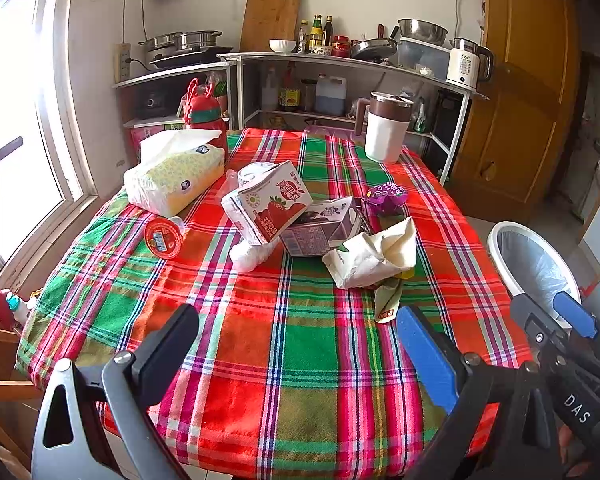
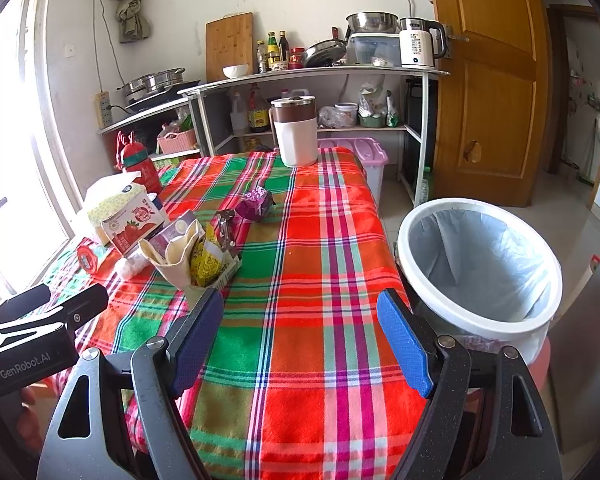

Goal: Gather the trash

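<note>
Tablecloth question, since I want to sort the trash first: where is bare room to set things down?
The near half of the tablecloth, between the open right gripper and the cream wrapper, is bare. So is the strip along the bin side, up to the white jug. The window side is crowded: tissue pack, strawberry carton, purple carton.

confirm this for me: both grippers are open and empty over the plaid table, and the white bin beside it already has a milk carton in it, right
Not quite. The white bin holds only its liner, as the right wrist view shows; the milk carton lies on the plaid table. Both the left gripper and right gripper are open and empty.
</note>
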Demonstrator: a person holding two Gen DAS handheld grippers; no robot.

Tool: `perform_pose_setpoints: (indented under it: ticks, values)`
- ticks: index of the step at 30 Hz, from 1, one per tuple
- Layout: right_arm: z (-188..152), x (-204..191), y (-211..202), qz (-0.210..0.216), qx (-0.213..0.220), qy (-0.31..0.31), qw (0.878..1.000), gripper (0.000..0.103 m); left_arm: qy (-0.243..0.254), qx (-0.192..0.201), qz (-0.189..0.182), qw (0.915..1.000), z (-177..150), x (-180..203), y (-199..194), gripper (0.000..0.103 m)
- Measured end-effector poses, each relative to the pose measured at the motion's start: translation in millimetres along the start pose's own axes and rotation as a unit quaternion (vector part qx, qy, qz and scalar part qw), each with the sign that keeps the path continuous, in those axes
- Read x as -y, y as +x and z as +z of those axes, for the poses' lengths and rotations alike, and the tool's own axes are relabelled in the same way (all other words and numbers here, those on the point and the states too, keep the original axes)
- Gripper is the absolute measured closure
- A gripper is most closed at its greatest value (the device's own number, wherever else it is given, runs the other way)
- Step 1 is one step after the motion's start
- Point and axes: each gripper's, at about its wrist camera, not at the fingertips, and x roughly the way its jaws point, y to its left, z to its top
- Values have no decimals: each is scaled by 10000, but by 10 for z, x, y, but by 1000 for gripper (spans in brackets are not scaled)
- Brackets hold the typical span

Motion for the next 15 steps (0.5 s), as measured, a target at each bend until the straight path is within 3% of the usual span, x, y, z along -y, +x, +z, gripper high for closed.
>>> perform_pose_setpoints:
  ticks: [15]
  values:
    - [-4, 7, -7, -5, -1, 8, 10000, 24, -6, 1, -8, 10000, -10, 8, 4, 2]
